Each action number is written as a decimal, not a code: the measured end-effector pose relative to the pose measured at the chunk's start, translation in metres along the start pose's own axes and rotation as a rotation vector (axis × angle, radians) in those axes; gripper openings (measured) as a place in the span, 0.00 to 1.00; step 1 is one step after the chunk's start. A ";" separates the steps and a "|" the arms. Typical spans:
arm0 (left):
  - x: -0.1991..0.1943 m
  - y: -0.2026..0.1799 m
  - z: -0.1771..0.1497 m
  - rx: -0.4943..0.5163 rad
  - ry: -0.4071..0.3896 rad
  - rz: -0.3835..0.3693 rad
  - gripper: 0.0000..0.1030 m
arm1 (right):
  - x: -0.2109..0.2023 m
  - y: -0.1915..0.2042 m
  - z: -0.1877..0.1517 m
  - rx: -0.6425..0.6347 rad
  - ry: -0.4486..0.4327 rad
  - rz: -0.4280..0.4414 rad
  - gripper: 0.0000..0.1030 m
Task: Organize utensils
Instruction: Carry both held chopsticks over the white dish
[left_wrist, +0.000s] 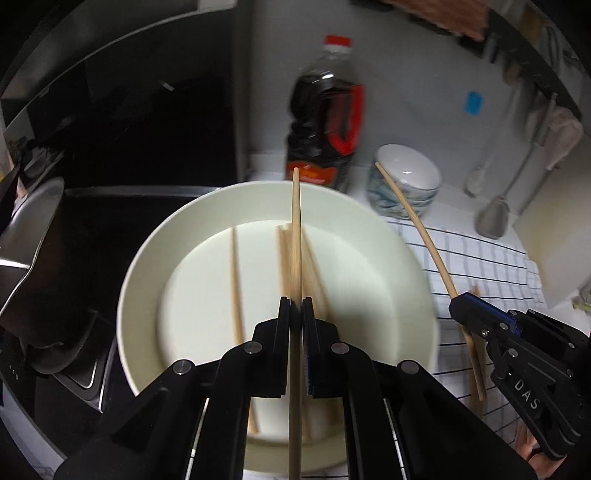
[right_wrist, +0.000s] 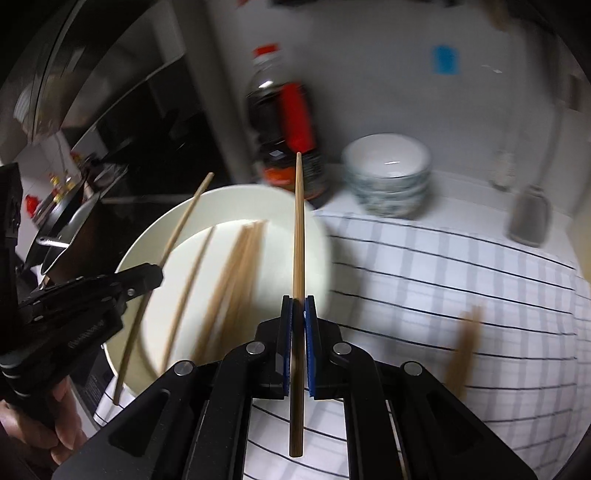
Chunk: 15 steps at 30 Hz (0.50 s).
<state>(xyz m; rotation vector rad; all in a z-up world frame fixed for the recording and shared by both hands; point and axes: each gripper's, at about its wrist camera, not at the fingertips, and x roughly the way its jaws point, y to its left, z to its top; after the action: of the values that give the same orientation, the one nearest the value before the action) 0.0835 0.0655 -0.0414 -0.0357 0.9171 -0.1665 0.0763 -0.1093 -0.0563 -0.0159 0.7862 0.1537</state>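
Note:
A cream plate (left_wrist: 376, 266) holds several wooden chopsticks (left_wrist: 236, 280); it also shows in the right wrist view (right_wrist: 207, 206). My left gripper (left_wrist: 295, 301) is shut on one chopstick (left_wrist: 295, 221) and holds it above the plate. My right gripper (right_wrist: 298, 299) is shut on another chopstick (right_wrist: 298, 229), over the plate's right edge. In the left wrist view the right gripper (left_wrist: 458, 299) holds its chopstick (left_wrist: 413, 225) to the right of the plate. Loose chopsticks (right_wrist: 467, 339) lie on the checked cloth (right_wrist: 461, 266).
A dark sauce bottle (left_wrist: 325, 125) with a red cap stands behind the plate. Stacked patterned bowls (right_wrist: 388, 177) sit to its right. A pan and black stove (left_wrist: 37, 236) are at the left. Ladles hang on the right wall (left_wrist: 495, 218).

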 end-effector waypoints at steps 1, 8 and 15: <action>0.005 0.008 0.000 -0.005 0.011 0.009 0.07 | 0.007 0.007 0.002 -0.005 0.010 0.008 0.06; 0.039 0.045 -0.003 -0.048 0.083 0.017 0.07 | 0.059 0.048 0.011 -0.032 0.118 0.023 0.06; 0.066 0.056 -0.003 -0.061 0.140 0.013 0.07 | 0.089 0.056 0.007 -0.024 0.201 0.002 0.06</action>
<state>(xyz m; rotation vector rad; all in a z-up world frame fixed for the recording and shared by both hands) 0.1275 0.1107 -0.1003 -0.0759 1.0622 -0.1303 0.1352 -0.0414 -0.1119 -0.0539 0.9848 0.1645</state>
